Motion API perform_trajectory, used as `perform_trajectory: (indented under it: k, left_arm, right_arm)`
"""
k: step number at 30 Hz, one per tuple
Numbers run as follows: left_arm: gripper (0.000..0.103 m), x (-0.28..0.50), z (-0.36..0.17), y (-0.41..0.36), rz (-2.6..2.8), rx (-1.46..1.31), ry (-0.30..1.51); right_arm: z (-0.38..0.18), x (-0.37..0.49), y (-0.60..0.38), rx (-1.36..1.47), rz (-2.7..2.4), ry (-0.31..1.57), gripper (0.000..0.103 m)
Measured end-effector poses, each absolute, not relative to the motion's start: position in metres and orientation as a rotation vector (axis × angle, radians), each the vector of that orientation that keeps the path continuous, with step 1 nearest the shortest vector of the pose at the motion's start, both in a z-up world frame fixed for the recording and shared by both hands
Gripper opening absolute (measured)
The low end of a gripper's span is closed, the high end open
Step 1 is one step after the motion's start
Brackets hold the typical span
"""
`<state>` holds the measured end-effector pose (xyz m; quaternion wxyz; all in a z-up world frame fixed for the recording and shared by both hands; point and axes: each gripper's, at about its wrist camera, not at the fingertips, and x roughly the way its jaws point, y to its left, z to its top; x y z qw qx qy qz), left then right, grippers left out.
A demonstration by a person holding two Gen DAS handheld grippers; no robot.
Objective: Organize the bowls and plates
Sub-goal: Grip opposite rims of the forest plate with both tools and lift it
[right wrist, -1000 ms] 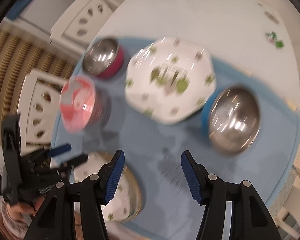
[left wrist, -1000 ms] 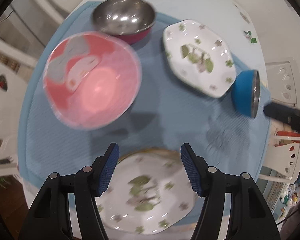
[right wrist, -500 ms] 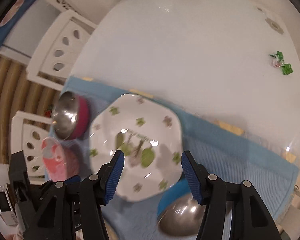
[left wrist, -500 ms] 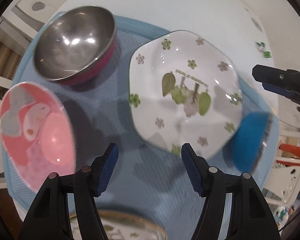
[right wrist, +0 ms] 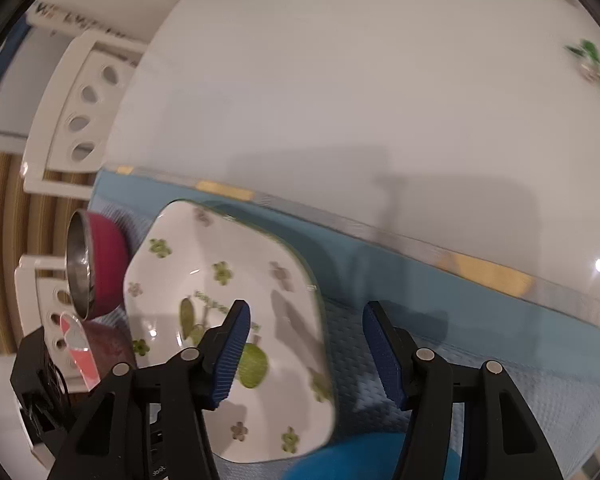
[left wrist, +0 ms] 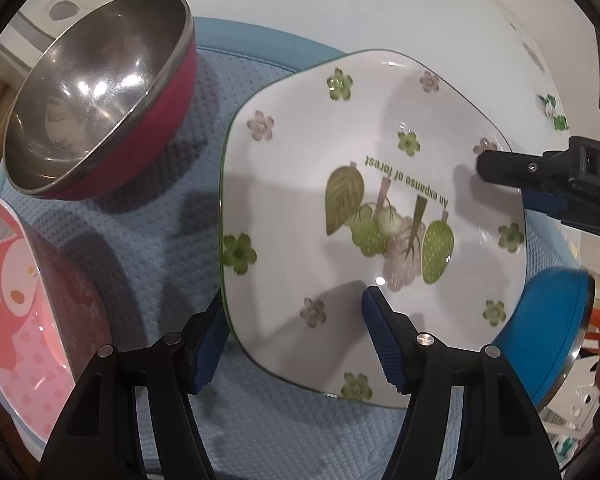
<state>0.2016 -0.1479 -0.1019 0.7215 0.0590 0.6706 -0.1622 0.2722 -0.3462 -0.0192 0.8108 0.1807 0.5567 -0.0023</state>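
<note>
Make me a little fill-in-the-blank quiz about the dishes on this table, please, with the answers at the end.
1. The plate lies on a mat whose colour is ____.
2. The steel bowl beside the plate is ____ on the outside.
3. One finger of the left gripper sits over the plate, the other just outside its ____.
4. The words on the plate read "An expanse of ____".

Missing words: blue; magenta; rim; forest

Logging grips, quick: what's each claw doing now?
Left claw: open, straddling the plate edge.
Right claw: open, straddling the plate's opposite edge.
</note>
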Motion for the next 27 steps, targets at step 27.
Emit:
perform_trajectory:
  k: [27]
  left_arm:
    - [0.054, 0.223, -0.094, -0.143, -0.397, 0.145, 1.39]
  right_arm:
    - [-0.015, 0.281, -0.326, 0.28, 0.055, 1.176, 0.04]
